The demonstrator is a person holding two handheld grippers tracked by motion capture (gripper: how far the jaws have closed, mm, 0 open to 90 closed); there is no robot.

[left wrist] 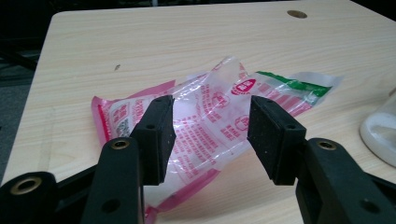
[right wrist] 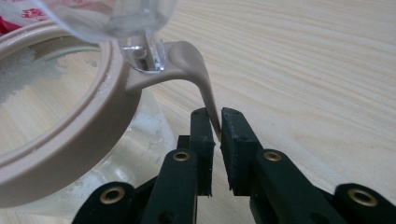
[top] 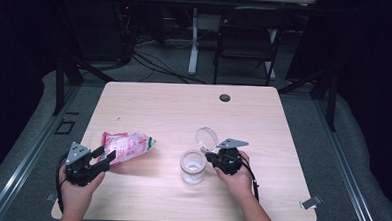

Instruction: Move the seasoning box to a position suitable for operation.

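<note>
Right gripper (right wrist: 217, 123) clamped on jar (top: 192, 166) lid tab (right wrist: 205, 88), steadying jar, lid (top: 206, 138) up. Left gripper (left wrist: 210, 128) jaws apart, straddling pink packet (left wrist: 205, 112) on bench (top: 184, 105), likely for pickup.

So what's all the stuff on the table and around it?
Table: one, light wood, middle, with a dark round hole near its far edge.
Plastic bag: one, pink, white and green, lying flat at the table's left.
Jar: one, clear with a beige rim, white powder inside, table's middle.
Lid: one, clear, flipped up behind the jar.
Chair: one, black, beyond the table.
Left gripper: black, open, the bag just beyond its jaws.
Right gripper: black, pinching the jar's beige tab.
</note>
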